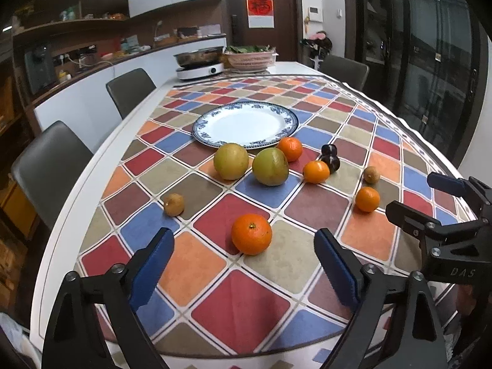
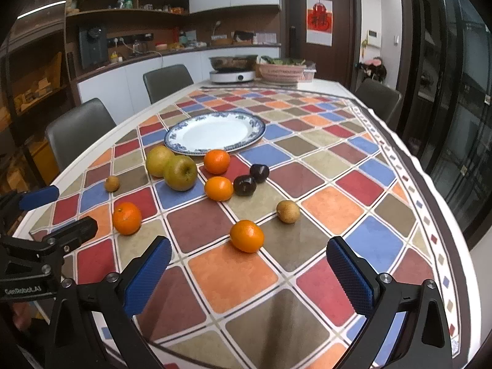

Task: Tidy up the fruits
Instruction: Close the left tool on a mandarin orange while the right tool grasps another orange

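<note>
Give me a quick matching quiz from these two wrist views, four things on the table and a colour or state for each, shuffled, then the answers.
Things:
1. plate
2. plums
3. left gripper
4. small basket

States:
A. jaws open, nothing between them
B. pink, holding leafy greens
C. white with a blue rim, no fruit on it
D. dark, two side by side

Pairs: 1-C, 2-D, 3-A, 4-B

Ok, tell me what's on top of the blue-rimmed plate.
Nothing: the plate is bare white in both views. All the fruit lies on the tablecloth; the nearest orange sits just off its rim. What is under the plate is covered.
</note>
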`<state>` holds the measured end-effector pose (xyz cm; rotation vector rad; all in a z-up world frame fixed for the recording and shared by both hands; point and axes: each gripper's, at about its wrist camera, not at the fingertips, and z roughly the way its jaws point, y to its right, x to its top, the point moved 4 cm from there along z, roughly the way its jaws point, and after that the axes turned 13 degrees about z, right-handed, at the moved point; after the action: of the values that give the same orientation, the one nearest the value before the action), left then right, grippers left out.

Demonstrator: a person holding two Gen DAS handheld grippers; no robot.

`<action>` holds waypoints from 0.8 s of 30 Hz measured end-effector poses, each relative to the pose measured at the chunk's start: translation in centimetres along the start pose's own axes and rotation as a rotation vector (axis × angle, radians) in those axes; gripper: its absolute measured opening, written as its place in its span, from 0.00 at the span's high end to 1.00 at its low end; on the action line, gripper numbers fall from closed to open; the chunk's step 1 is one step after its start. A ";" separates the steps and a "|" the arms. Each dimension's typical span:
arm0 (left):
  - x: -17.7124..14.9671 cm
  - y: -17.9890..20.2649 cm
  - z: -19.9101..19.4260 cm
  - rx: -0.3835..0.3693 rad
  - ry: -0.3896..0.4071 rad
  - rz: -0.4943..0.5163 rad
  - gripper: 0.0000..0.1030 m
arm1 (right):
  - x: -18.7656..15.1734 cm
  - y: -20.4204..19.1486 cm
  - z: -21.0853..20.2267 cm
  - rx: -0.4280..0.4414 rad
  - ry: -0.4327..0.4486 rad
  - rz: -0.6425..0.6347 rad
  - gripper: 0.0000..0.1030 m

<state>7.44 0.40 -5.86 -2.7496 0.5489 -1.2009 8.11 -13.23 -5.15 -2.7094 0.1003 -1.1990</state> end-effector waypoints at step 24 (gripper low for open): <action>-0.6 -0.1 6.9 -0.162 -0.138 -0.013 0.53 | -0.2 -0.1 7.2 0.003 -0.205 0.018 0.41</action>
<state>12.10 0.28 -10.98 -2.9466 0.6405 -1.0009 13.27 -12.16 -10.02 -2.8033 0.0946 -0.9097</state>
